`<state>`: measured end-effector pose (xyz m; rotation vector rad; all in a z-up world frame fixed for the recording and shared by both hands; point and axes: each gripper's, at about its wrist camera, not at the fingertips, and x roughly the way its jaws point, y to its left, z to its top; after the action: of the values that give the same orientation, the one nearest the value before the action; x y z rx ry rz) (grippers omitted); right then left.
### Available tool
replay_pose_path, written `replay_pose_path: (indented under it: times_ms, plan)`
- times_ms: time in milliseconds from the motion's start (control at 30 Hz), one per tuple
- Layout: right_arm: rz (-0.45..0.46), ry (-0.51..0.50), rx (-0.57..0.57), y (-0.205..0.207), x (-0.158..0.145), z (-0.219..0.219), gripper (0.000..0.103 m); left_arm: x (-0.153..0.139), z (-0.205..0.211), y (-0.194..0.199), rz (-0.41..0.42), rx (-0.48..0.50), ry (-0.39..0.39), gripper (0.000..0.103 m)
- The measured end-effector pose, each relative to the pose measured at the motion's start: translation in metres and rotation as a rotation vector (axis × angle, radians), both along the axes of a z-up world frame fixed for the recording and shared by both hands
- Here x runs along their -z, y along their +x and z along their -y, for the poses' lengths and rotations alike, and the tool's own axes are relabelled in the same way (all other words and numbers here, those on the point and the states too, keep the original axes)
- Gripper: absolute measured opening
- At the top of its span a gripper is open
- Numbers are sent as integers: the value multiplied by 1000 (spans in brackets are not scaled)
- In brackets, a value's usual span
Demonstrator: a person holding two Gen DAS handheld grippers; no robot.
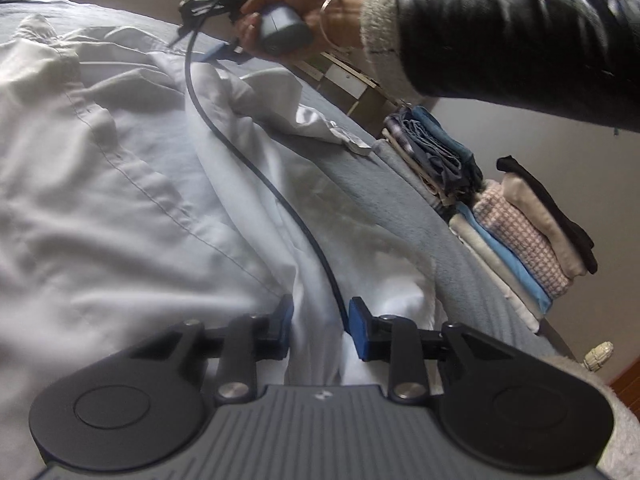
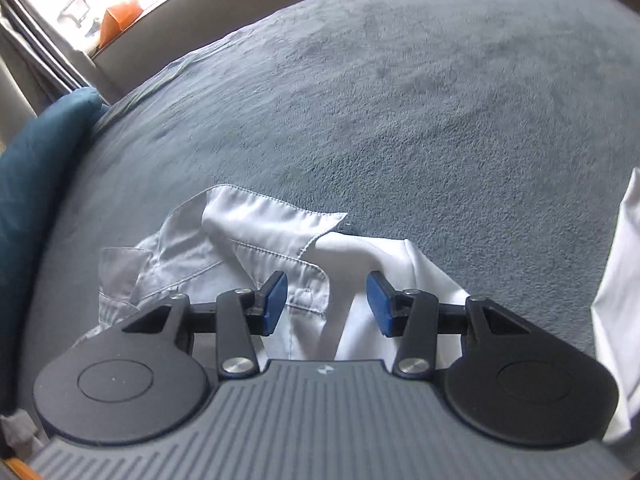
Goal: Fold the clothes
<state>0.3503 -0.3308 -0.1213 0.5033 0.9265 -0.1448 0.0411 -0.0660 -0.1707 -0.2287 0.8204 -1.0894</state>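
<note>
A white shirt (image 1: 120,200) lies crumpled across a grey-blue blanket (image 1: 380,200) on a bed. At the bottom of the left wrist view, my left gripper (image 1: 322,326) is shut on a raised fold of the shirt, and a black cable (image 1: 240,152) runs down beside its right pad. A hand (image 1: 288,20) in a black sleeve holds my right gripper (image 1: 218,54) over the far part of the shirt. In the right wrist view the right gripper (image 2: 328,302) stands open above the shirt's collar (image 2: 260,220), its pads clear of the cloth.
Two stacks of folded clothes (image 1: 520,232) (image 1: 432,152) sit along the blanket's right edge. A teal pillow (image 2: 32,168) lies at the bed's left side below a bright window. The blanket (image 2: 400,100) stretches beyond the collar. White cloth (image 2: 616,300) hangs at the right edge.
</note>
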Motion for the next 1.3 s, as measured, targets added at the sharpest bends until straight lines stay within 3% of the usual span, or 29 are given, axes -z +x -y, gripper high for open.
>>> replay_pose_path:
  times_ms: [100, 233, 300, 367, 433, 667, 733, 833, 967, 1133, 1300]
  plan:
    - [17, 66, -15, 0, 1, 0, 42, 3, 1, 0, -11, 17, -20, 28]
    - [-1, 42, -60, 5, 4, -11, 34, 6, 3, 0, -21, 34, -41, 27]
    - [-7, 34, -70, 7, 6, -13, 27, 6, 4, 0, -25, 44, -50, 27]
    - [10, 35, -89, 8, 3, -17, 7, 7, 5, -1, -29, 54, -59, 27]
    - [40, 38, -117, 7, -3, -22, 3, 6, 6, -2, -30, 62, -67, 27]
    - [210, 21, -299, 6, -50, -71, 2, 6, 3, -4, -39, 69, -95, 28]
    - [230, -60, -358, 8, -59, -92, 2, 6, 2, -4, -42, 68, -103, 29]
    - [266, -267, -505, 6, -62, -137, 2, 7, 2, -3, -47, 66, -99, 29]
    - [285, -541, -762, -4, -43, -206, 2, 7, 3, -4, -48, 64, -92, 29]
    - [248, -630, -837, 5, -16, -239, 2, 7, 3, -5, -57, 61, -94, 29]
    - [241, -596, -784, 20, -8, -237, 4, 7, 4, -7, -72, 72, -82, 34]
